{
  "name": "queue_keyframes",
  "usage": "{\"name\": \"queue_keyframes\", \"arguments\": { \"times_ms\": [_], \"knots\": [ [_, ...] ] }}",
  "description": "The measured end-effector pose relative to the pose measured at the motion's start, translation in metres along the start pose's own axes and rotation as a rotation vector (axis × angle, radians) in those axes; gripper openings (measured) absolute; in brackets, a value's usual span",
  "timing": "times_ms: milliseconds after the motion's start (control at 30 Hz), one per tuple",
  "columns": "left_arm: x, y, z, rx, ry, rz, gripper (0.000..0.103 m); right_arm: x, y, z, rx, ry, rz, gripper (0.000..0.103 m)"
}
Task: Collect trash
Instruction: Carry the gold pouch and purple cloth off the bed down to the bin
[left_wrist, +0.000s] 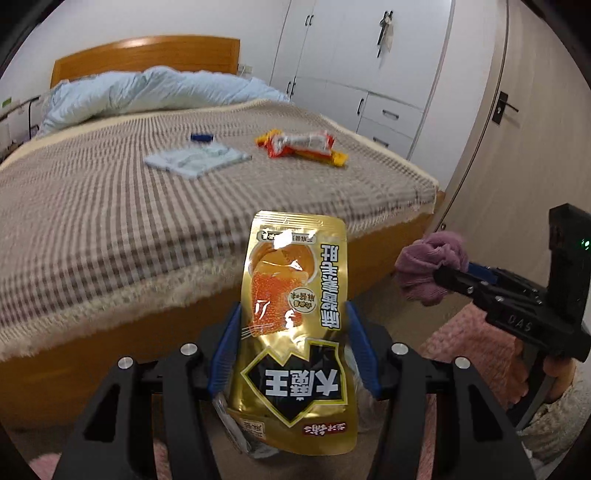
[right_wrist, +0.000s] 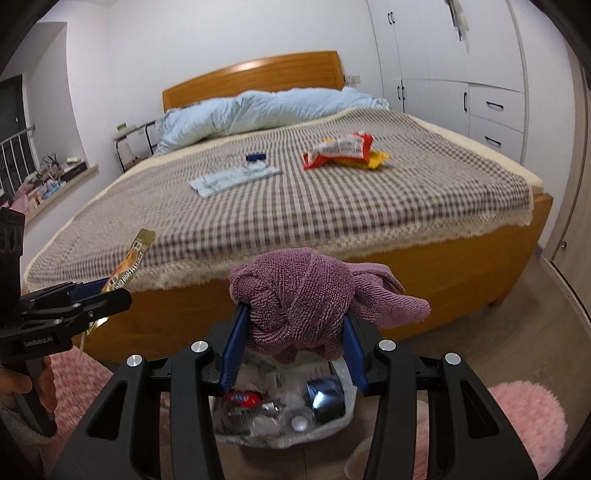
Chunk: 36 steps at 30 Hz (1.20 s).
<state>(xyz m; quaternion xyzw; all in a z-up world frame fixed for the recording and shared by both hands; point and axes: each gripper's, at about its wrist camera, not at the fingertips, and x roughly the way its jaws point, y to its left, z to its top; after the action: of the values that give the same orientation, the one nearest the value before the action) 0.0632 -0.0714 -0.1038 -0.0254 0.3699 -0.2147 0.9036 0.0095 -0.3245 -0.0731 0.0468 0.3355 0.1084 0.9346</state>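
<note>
Trash on hand: a gold snack pouch (left_wrist: 295, 325) stands upright, print upside down, between the blue pads of the left gripper (left_wrist: 293, 347), whose jaws are clamped on its lower half. In the right wrist view the same pouch shows edge-on at the far left (right_wrist: 127, 266), held off the near edge of the bed (right_wrist: 332, 206).

Right gripper (right_wrist: 295, 336): jaws clamped on a bunched purple cloth (right_wrist: 295, 295), a loose corner of which sticks out to the right. From the left wrist view this gripper (left_wrist: 443, 275) sits to the right of the pouch, and the cloth (left_wrist: 428, 269) bulges past its tips.

Beneath the right gripper, on the floor, a white plastic bag (right_wrist: 332, 421) lies open. Inside are a red wrapper, a clear bottle and other crumpled packaging.

Bed, checked cover: red and yellow snack wrappers (right_wrist: 343, 149) lie together toward the right side. A flat pale blue packet (right_wrist: 232, 179) lies near the middle, with a small blue-capped item (right_wrist: 255, 157) just behind it. A light blue duvet (right_wrist: 266, 110) is heaped against the wooden headboard.

Floor: pink shaggy rug (right_wrist: 524, 417) at the lower right and lower left. White wardrobe doors (right_wrist: 443, 55) stand to the right of the bed.
</note>
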Motion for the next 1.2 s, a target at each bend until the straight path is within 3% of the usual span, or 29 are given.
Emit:
{"name": "queue_keyframes", "arguments": {
  "times_ms": [300, 533, 700, 1000, 1200],
  "knots": [
    [0.043, 0.007, -0.030, -0.013, 0.093, -0.019, 0.053, 0.038, 0.002, -0.033, -0.021, 0.127, -0.013, 0.046],
    [0.082, 0.011, -0.060, -0.020, 0.165, 0.009, 0.053, 0.075, 0.005, -0.051, -0.029, 0.202, 0.016, 0.046],
    [0.108, 0.021, -0.081, -0.088, 0.236, -0.038, 0.053, 0.102, 0.004, -0.056, -0.007, 0.261, 0.031, 0.046],
    [0.143, 0.027, -0.096, -0.083, 0.320, 0.011, 0.053, 0.132, 0.006, -0.067, 0.010, 0.368, 0.054, 0.046],
    [0.168, 0.043, -0.113, -0.160, 0.412, 0.031, 0.053, 0.154, 0.007, -0.072, 0.010, 0.429, 0.038, 0.046]
  ]
}}
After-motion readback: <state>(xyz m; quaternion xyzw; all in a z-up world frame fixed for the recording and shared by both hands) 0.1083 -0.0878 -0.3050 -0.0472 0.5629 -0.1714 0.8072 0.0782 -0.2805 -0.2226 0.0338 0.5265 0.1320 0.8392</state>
